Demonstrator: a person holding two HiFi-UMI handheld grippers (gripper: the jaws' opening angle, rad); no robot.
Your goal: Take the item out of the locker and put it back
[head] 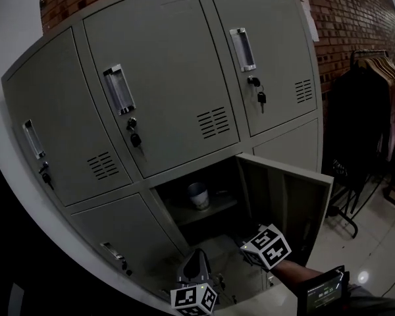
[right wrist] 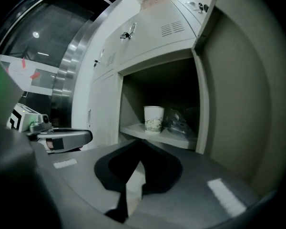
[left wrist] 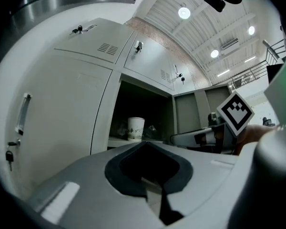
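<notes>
aiming closed left tool [left wrist: 152, 190], right tool [right wrist: 133, 180] level at locker [right wrist: 133, 99]

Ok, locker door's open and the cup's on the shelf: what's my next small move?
Probably open the right gripper and ease it toward the cup: its jaws are together and empty, and the cup stands upright on the shelf, ungripped, with a crumpled bag close beside it.

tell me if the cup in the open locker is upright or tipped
Upright: the cup stands on its base on the shelf, rim up, in both gripper views.
</notes>
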